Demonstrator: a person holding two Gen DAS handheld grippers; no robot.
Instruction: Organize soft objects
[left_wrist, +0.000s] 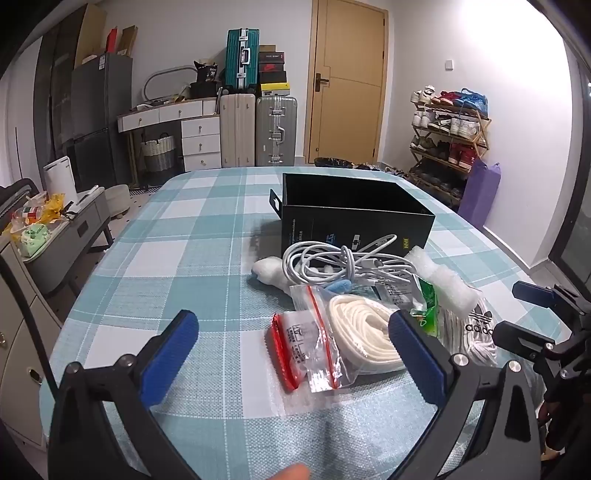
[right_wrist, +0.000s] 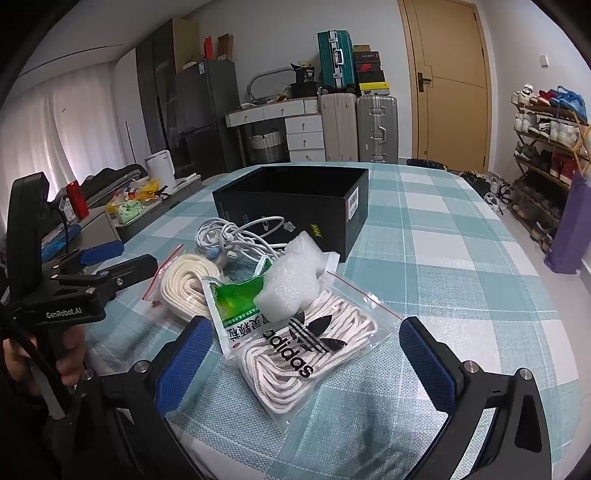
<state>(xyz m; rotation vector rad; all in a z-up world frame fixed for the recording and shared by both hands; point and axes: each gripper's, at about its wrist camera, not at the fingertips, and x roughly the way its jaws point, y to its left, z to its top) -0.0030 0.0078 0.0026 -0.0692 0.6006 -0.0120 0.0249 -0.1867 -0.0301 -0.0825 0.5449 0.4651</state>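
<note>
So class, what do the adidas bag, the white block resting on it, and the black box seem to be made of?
adidas bag: clear glossy plastic film, laces visible through it. White block: probably packing foam, bubbly matte surface. Black box: likely printed cardboard, crisp folded edges, slight sheen.

The table (left_wrist: 147, 236) bears one black box (left_wrist: 354, 206), one white cable tangle (left_wrist: 343, 262), two foam pieces (left_wrist: 443, 280) and four plastic bags (left_wrist: 314, 350).

On the table (left_wrist: 184, 240), bagged laces (right_wrist: 310, 347), cable (left_wrist: 343, 266) and foam (right_wrist: 291, 280) are lying clustered at the box's (left_wrist: 354, 206) six o'clock.
</note>
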